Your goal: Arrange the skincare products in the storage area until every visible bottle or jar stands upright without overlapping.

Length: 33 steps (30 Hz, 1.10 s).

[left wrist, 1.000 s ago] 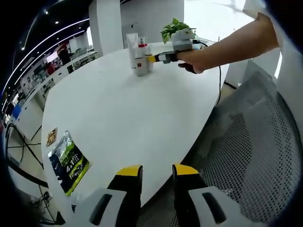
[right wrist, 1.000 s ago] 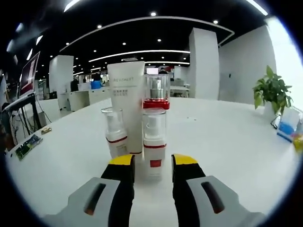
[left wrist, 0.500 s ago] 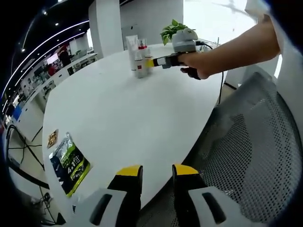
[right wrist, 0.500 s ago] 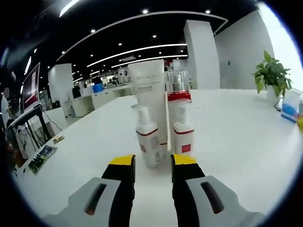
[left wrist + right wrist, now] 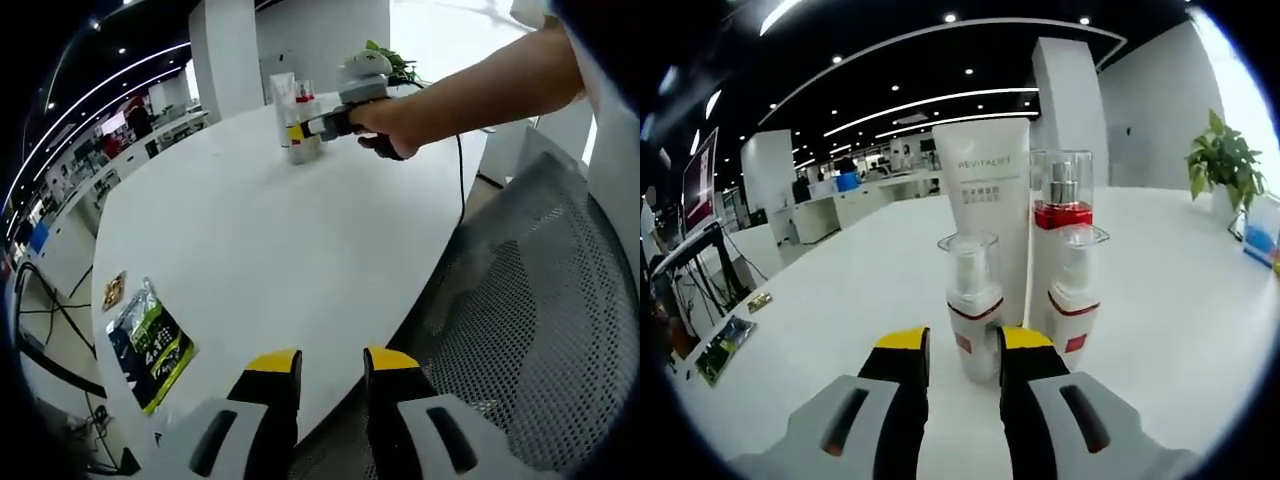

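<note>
On the white table (image 5: 260, 240), several skincare items stand upright in a tight group (image 5: 297, 120). Up close they are a white tube (image 5: 985, 195), a tall clear-capped bottle with a red band (image 5: 1062, 195), and two small pump bottles (image 5: 975, 305) (image 5: 1072, 300). My right gripper (image 5: 963, 345) is open. The nearer pump bottle stands at the mouth of its gap, close to the right finger. A hand (image 5: 385, 120) holds that gripper (image 5: 300, 130) against the group. My left gripper (image 5: 332, 365) is open and holds nothing, low over the table's near edge.
A green packet (image 5: 150, 340) and a small card (image 5: 110, 288) lie near the table's left edge. A potted plant (image 5: 1225, 165) stands beyond the bottles, with a blue item (image 5: 1260, 235) beside it. A mesh chair (image 5: 530, 330) sits to the right of my left gripper.
My right gripper has swung round the group and moved in; the bottles look bigger and sit further right in its view. My left gripper has stayed where it was.
</note>
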{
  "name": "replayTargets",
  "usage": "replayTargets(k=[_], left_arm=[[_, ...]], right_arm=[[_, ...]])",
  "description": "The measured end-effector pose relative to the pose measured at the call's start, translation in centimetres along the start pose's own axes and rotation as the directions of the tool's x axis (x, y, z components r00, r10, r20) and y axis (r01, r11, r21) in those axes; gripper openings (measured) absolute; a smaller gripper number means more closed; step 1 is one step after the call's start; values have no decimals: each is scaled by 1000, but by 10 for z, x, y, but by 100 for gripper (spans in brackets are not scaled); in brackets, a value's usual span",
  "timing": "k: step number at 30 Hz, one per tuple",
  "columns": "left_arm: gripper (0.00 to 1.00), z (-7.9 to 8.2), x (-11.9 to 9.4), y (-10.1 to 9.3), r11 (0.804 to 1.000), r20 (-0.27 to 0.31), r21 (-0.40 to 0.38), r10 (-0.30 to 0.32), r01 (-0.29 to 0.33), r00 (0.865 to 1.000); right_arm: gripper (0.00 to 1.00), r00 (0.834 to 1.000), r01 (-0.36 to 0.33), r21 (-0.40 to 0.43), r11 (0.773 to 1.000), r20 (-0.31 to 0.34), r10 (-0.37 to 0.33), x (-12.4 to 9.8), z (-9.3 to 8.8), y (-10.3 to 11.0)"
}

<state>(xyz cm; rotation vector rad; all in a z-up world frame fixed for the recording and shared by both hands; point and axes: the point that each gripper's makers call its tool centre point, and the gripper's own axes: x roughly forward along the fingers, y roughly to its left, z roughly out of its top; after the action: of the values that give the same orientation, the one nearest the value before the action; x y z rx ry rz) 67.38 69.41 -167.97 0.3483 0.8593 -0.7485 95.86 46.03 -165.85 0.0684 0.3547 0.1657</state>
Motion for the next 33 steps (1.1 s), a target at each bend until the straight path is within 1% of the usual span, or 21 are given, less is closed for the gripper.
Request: replayTargets(k=[4,7,9,17,19,23,26,28,30,33], left_arm=[[25,-1,0,-1,1000,-5,5,-2,2,1000],[25,-2,0,-1,1000,-8,3,-2,3,1000],[25,-2,0,0,1000,-8,4,-1,2,1000],[25,-1,0,-1,1000,-5,4,-5,5,1000],[25,-1,0,-1,1000,-5,5,-6,6,1000],[25,-1,1,-2,1000,-7,6,-8,8,1000],[25,-1,1,-1,1000,-9,8,-6,6,1000],[25,-1,1,-1,1000,-9,7,-6,6,1000],[25,-2,1,-1,1000,-11,9,-5,6,1000],[25,-2,1,-2,1000,-12,9,-6,6,1000]], right_arm=[[25,1000,20,12,1000,-19,-20,6,-2,-6],[25,999,24,12,1000,-29,-24,10,-3,-6],[22,999,30,-11,1000,-28,-30,10,-1,-6],[20,999,37,-32,999,-32,-38,0,1,-13],[19,999,40,-25,999,-34,-41,-2,0,-16],[16,998,38,-32,999,-44,-39,-4,-3,-16],[15,998,42,-34,999,-42,-43,-8,-1,-17],[16,998,43,-27,999,-40,-45,-8,0,-17],[20,999,41,-9,999,-33,-41,-9,3,-15],[22,999,37,-16,999,-22,-37,-6,8,-9]])
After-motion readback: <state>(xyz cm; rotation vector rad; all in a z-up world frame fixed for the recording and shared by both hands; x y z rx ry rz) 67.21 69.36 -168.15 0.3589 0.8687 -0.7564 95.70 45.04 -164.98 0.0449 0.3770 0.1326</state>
